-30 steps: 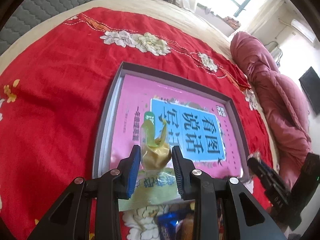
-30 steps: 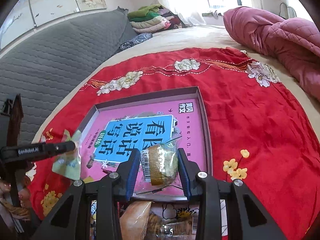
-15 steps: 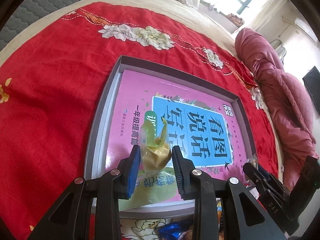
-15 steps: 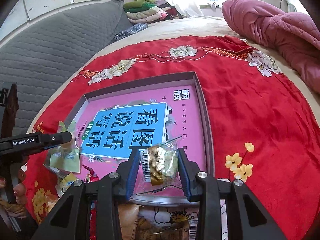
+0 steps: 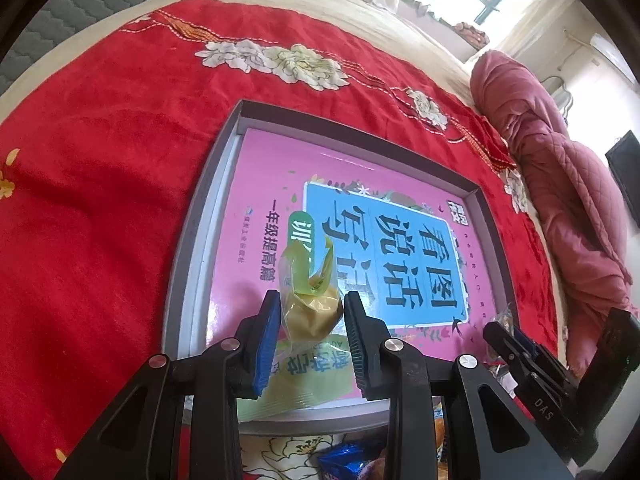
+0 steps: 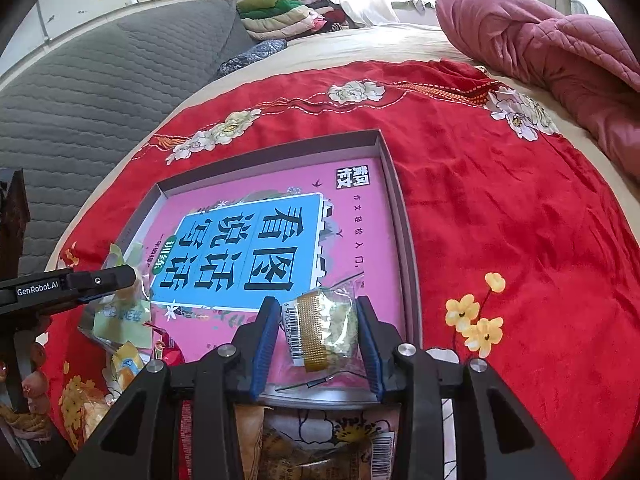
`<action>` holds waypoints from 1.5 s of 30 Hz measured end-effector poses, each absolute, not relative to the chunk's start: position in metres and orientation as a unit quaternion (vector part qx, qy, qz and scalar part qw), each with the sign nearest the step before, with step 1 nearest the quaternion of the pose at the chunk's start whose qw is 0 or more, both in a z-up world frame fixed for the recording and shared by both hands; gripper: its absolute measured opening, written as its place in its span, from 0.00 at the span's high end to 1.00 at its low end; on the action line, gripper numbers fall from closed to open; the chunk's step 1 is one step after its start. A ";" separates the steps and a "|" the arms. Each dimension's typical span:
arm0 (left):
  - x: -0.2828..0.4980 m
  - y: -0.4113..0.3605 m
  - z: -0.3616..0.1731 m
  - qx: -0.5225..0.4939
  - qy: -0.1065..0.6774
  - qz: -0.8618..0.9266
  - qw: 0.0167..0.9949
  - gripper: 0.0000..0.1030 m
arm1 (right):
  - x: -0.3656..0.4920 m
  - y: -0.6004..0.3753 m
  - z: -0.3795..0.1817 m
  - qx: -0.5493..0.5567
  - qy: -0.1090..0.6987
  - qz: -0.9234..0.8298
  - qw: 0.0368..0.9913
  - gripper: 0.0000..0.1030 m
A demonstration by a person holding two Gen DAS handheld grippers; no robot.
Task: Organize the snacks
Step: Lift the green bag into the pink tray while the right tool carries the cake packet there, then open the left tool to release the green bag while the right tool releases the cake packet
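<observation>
My left gripper (image 5: 312, 304) is shut on a yellow-green wrapped snack (image 5: 310, 320), whose twisted end sticks up past the blue pads. It hangs over the near left part of a grey tray (image 5: 188, 264) that holds a pink book (image 5: 360, 184). My right gripper (image 6: 316, 320) is shut on a clear packet with a gold band and barcode (image 6: 320, 328), low over the book (image 6: 248, 240) near the tray's right rim (image 6: 404, 240). Each view shows the other gripper at its edge: the right one (image 5: 494, 330), and the left one (image 6: 124, 276) with the green wrapper (image 6: 120, 320).
The tray lies on a red floral cloth (image 6: 520, 200) spread over a bed. Several loose snack packets (image 6: 304, 448) lie by the tray's near edge, among them a blue wrapper (image 5: 344, 464). A pink quilt (image 6: 540, 28) is at the right, a grey padded headboard (image 6: 80, 92) behind.
Both views have closed in on the tray. The right gripper has sunk a little toward the book with its packet. Both grips hold as before.
</observation>
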State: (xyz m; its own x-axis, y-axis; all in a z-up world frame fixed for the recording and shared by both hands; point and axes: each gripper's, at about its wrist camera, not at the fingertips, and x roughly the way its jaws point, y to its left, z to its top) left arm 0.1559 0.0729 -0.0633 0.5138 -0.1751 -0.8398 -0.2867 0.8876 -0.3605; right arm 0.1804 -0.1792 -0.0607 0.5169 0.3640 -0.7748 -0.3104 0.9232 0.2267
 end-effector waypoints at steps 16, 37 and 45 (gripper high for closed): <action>0.155 0.074 -0.062 -0.239 0.495 0.030 0.835 0.65 | 0.181 -0.178 -0.063 0.030 0.461 0.195 0.865 0.58; 0.141 0.067 -0.037 -0.241 0.484 0.021 0.841 0.48 | 0.180 -0.184 -0.050 0.042 0.441 0.201 0.874 0.53; 0.134 0.057 -0.028 -0.230 0.484 0.010 0.844 0.47 | 0.177 -0.185 -0.041 0.046 0.428 0.210 0.878 0.52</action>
State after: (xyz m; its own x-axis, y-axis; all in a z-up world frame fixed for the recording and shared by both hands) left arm 0.1340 0.0570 -0.0275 0.5307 -0.2049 -0.8224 -0.2397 0.8944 -0.3775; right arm 0.1767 -0.1851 -0.0411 0.5456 0.4074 -0.7323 -0.3287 0.9079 0.2602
